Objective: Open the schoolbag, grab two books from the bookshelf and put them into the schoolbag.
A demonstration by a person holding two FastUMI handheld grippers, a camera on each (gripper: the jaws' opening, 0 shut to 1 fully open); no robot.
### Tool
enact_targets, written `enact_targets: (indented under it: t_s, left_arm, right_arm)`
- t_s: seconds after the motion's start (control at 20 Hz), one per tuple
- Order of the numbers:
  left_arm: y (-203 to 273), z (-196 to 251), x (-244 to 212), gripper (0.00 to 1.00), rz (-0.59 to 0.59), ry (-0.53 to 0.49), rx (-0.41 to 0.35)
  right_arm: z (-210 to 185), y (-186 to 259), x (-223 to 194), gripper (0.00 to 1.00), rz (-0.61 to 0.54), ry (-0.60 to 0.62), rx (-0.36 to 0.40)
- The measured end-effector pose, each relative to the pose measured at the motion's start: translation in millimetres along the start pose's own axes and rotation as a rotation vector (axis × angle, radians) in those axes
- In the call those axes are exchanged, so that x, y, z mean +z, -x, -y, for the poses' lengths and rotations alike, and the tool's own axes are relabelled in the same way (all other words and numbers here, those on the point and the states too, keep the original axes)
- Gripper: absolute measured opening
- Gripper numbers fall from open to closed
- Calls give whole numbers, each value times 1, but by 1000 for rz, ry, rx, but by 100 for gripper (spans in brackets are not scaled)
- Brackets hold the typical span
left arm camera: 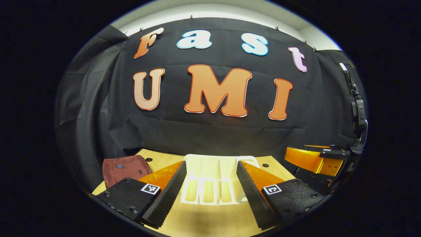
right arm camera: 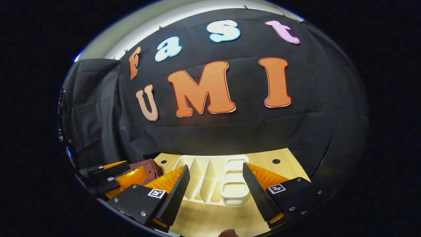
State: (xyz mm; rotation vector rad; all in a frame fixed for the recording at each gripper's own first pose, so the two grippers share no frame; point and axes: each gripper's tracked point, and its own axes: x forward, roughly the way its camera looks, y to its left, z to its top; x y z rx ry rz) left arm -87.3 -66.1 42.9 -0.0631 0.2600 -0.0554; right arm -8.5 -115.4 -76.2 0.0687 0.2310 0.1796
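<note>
A: What lies leftmost?
B: The schoolbag (left arm camera: 124, 168), dark red cloth, slumped on the pale wood table (left arm camera: 204, 217), left of the left gripper (left arm camera: 208, 197).
A: And ahead?
B: A white slotted bookshelf (left arm camera: 210, 177), smooth plastic, between both pairs of ridged fingers.
A: The grippers?
B: Left gripper and right gripper (right arm camera: 215, 194) both spread wide, empty, level.

L gripper (left arm camera: 209, 197): two ribbed wedge fingers spread wide apart, nothing between them, pointing fwd and level. R gripper (right arm camera: 213, 194): fingers likewise wide apart, gap bare. From the L gripper view, the R gripper (left arm camera: 324, 154) sits off to its right side; from the R gripper view, the L gripper (right arm camera: 110, 176) sits to its left.
</note>
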Motion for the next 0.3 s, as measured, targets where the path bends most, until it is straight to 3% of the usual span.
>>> enact_targets:
  t_s: [0.3]
  left_arm:
    - [-6,10,2,97,18,-8,13]
  right_arm:
    - [21,8,-5,96,-6,3,-20]
